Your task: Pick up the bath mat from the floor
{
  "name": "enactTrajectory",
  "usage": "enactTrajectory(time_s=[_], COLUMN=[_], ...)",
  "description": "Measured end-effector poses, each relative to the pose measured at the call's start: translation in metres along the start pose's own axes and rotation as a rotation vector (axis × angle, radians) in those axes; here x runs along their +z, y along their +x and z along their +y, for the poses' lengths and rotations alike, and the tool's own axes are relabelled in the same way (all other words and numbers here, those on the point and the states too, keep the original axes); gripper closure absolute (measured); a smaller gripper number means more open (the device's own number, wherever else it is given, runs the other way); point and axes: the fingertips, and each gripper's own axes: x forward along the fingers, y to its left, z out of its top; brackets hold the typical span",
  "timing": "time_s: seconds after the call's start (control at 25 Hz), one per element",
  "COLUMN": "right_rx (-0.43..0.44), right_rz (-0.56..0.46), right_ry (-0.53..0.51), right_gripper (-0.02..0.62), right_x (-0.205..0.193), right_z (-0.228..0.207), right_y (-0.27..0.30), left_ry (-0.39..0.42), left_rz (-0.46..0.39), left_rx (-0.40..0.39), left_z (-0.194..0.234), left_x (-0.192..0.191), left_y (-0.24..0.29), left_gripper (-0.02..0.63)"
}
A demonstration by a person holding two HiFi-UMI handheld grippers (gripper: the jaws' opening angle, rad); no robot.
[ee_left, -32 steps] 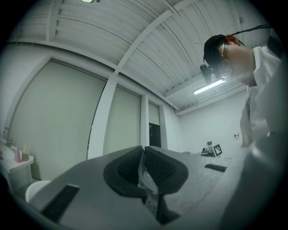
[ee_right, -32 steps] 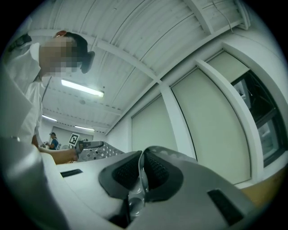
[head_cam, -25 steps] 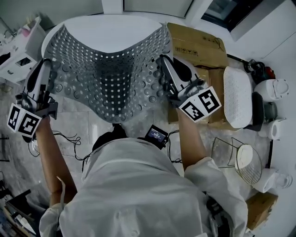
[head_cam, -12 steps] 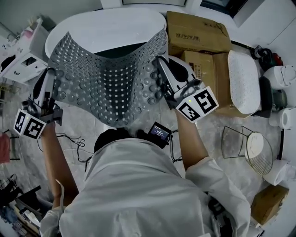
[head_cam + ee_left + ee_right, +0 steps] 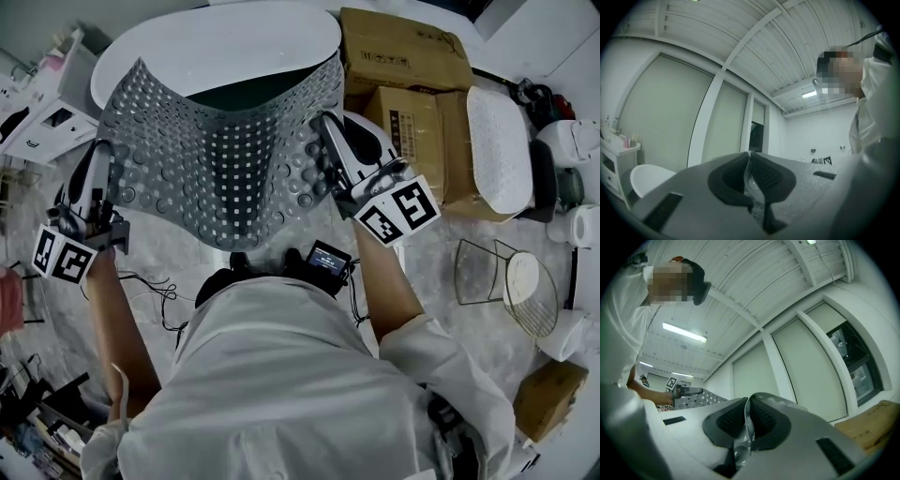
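Bath mat point(image 5: 220, 141), head view first: is it off the floor?

— It looks so. It hangs as a sagging, perforated sheet in front of the bathtub point(image 5: 216, 47), with its upper edge up against the tub's near rim and its lower edge drooping towards the person. The left tool point(image 5: 101, 150) has the corner by the tub's left end. The right tool point(image 5: 326, 120) has the corner by the tub's right end, close to the cardboard boxes point(image 5: 403, 61).

And the left gripper view?

— The jaws are clenched, with a thin pale strip of mat pinched between the dark pads. The camera tilts up at the ceiling, and the tub shows only as a white curve low on the left.

The right gripper view?

— Much the same: the pads are pressed together on a sliver of mat. Beyond them the holed sheet stretches away towards the other tool.

So how much is left to do?

— Very little, I'd judge. Both corners are gripped and the sheet is raised, so the pick-up itself seems done. I can't be sure the lowest edge is clear of the floor, because the person's head partly covers it.
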Motion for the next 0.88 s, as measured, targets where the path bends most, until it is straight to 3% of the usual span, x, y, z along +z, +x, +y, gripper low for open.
enactTrajectory(time_s=[0.36, 0.88], right_rx=[-0.07, -0.02], right_rz=[0.031, 0.047], right_ry=[0.069, 0.039], right_gripper=[0.558, 0.558], right_x=[-0.021, -0.014], right_z=[-0.018, -0.013], right_y=[0.024, 0.051], left_ry=[0.006, -0.034], left_rz=[0.045, 0.01], left_rx=[0.001, 0.03], left_z=[0.035, 0.05], left_x=[-0.02, -0.02], left_y=[-0.002, -0.024], left_gripper=[0.586, 0.586])
